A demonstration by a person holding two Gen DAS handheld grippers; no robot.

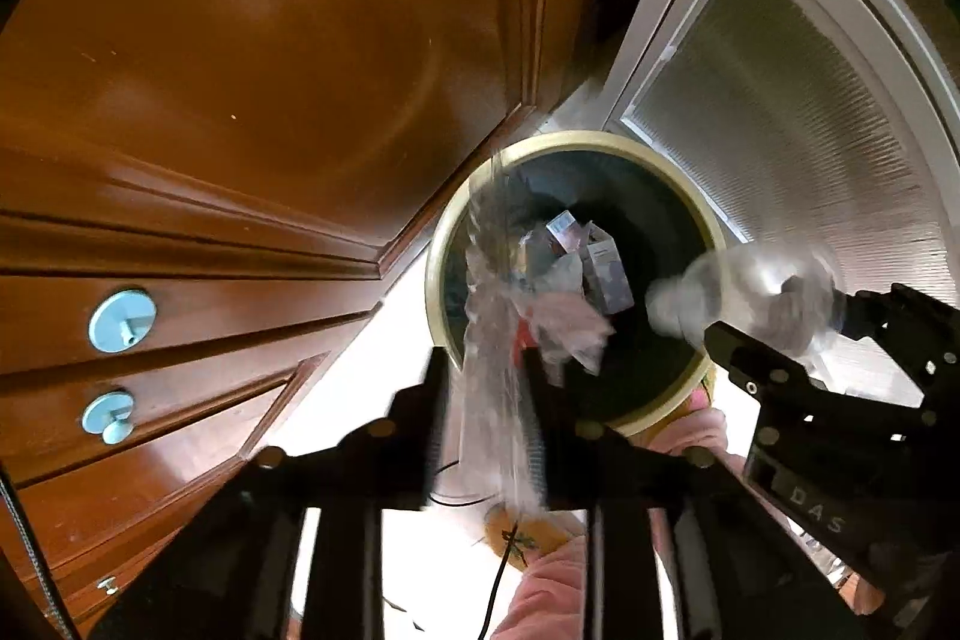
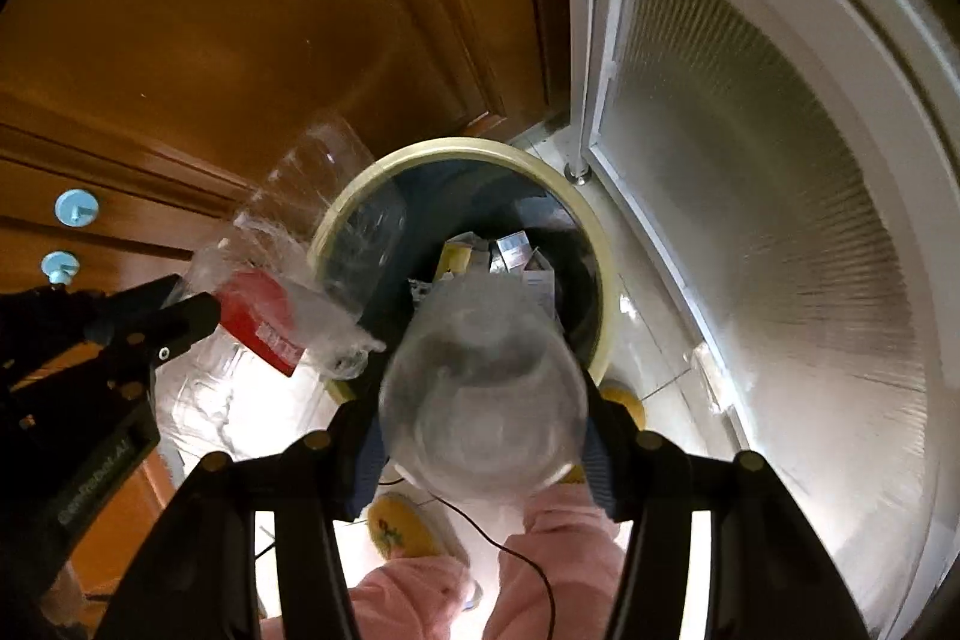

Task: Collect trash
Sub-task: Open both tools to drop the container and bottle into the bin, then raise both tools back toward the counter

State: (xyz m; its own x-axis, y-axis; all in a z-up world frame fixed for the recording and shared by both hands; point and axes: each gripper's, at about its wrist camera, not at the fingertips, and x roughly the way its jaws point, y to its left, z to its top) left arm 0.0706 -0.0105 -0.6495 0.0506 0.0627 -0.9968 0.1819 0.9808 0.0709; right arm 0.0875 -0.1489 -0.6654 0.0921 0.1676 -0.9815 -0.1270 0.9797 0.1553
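A round trash bin with a cream rim (image 1: 606, 137) (image 2: 372, 172) stands on the floor below both grippers, holding small cartons (image 1: 603, 268) and crumpled wrap. My left gripper (image 1: 486, 370) is shut on a clear crumpled plastic wrapper (image 1: 498, 304) with a red label (image 2: 258, 319), held over the bin's left rim. My right gripper (image 2: 480, 400) is shut on a clear plastic bottle (image 2: 480, 388), held over the bin opening with its end pointing down; it also shows blurred in the left wrist view (image 1: 738, 292).
A brown wooden cabinet (image 1: 240, 100) with pale blue knobs (image 1: 123, 319) stands left of the bin. A white frosted glass door (image 1: 780, 148) is on the right. The person's pink trousers (image 2: 558, 568) and yellow slippers (image 2: 399, 526) are below, with a black cable (image 2: 522, 556).
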